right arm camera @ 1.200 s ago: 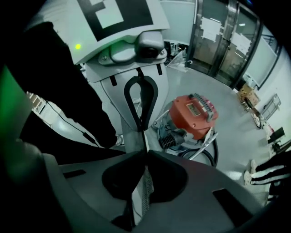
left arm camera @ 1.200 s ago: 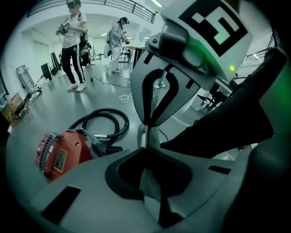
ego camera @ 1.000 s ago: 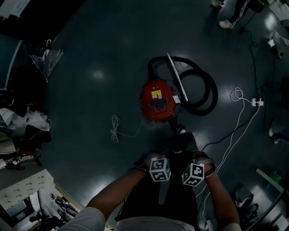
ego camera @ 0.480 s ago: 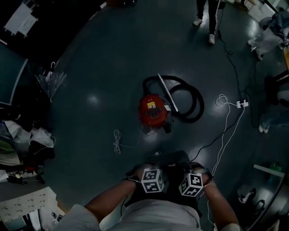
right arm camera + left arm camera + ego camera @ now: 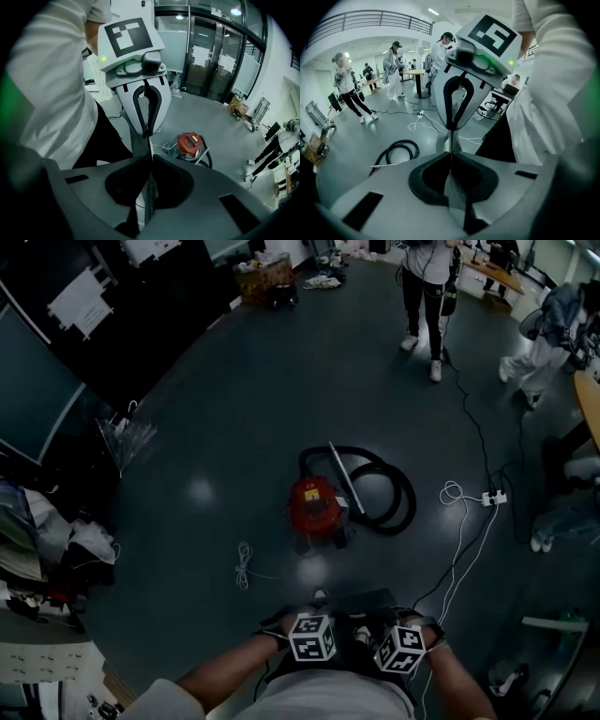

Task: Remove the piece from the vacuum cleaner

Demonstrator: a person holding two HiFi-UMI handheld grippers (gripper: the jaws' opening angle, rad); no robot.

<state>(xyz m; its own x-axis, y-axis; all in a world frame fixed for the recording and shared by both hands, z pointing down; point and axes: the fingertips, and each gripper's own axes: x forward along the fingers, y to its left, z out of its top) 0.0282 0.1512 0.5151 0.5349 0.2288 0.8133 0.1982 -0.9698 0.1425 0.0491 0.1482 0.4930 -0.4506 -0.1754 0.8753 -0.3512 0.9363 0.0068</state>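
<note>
**Left gripper** [image 5: 451, 157]: jaws pressed together, nothing between them. Held close to the person's body, tips facing the right gripper.

**Right gripper** [image 5: 150, 161]: jaws closed to a thin line, empty. Held beside the left gripper, tips pointing back at it.

**Vacuum cleaner** [image 5: 314, 507]: red canister on the floor [image 5: 216, 409], ahead of both grippers and well apart from them. In the right gripper view it sits beyond the jaws, to their right.

**Hose** [image 5: 389, 493]: black, coiled in a loop on the far right side of the canister. It shows left of the left gripper's jaws.

**Metal tube** [image 5: 345, 477]: lies straight across the hose loop, just beside the canister.

**White cord** [image 5: 244, 565]: bundled on the floor between canister and grippers, to the left.

**Power strip** [image 5: 487, 498]: far right of the grippers.

**Person** [image 5: 427, 287]: standing far beyond the canister.
</note>
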